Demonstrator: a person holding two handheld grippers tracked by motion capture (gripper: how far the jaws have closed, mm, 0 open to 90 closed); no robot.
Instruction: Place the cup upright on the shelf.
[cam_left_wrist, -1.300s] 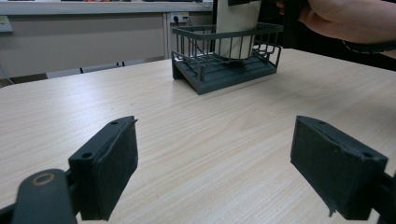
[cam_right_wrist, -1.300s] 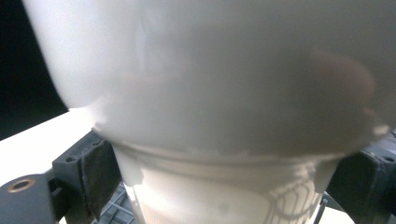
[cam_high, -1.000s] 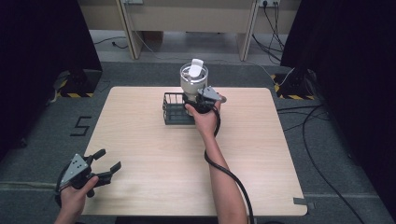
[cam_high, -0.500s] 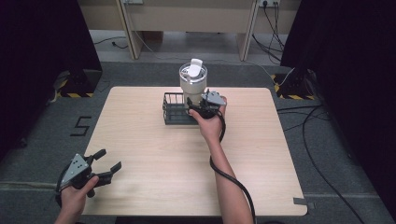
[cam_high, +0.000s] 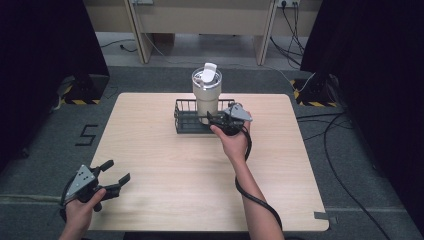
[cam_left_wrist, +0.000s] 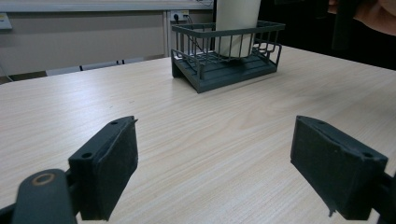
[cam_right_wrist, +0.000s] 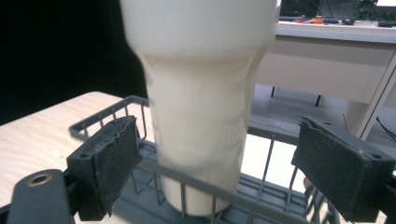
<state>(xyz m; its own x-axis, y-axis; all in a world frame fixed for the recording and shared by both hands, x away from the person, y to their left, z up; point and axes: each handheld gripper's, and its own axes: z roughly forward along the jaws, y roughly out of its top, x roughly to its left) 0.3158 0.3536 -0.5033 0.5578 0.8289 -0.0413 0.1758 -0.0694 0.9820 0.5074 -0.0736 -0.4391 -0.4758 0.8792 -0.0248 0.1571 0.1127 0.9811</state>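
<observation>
The left gripper (cam_high: 111, 176) hangs at the near left corner of the table (cam_high: 150, 150), with its jaws wide and nothing between them. In the left gripper view the bare wood lies between the two pads (cam_left_wrist: 112, 165), and the wire basket (cam_left_wrist: 224, 56) stands far ahead of them, a little right of the middle. I see little risk on this side, except that its cable could drag if the hand swings.

The right gripper (cam_high: 220, 120) is just in front of the basket, and its jaws have just been closing from wide to about half open. They hold nothing. In the right gripper view the tumbler (cam_right_wrist: 205, 102) stands ahead of the jaws and between their lines, but behind the basket's front rail (cam_right_wrist: 196, 179). Neither pad (cam_right_wrist: 109, 158) touches it.

From here I think the danger is this rail: if the jaws move forward low, they can strike the wire, push the whole basket, and tip the tall tumbler. The jaws may also now be too narrow for its body.

The tumbler is cream-coloured and smooth, wider at the top than at the base. It stands upright in the right part of the basket and has a pale lid (cam_high: 206, 75) with a raised flap.
</observation>
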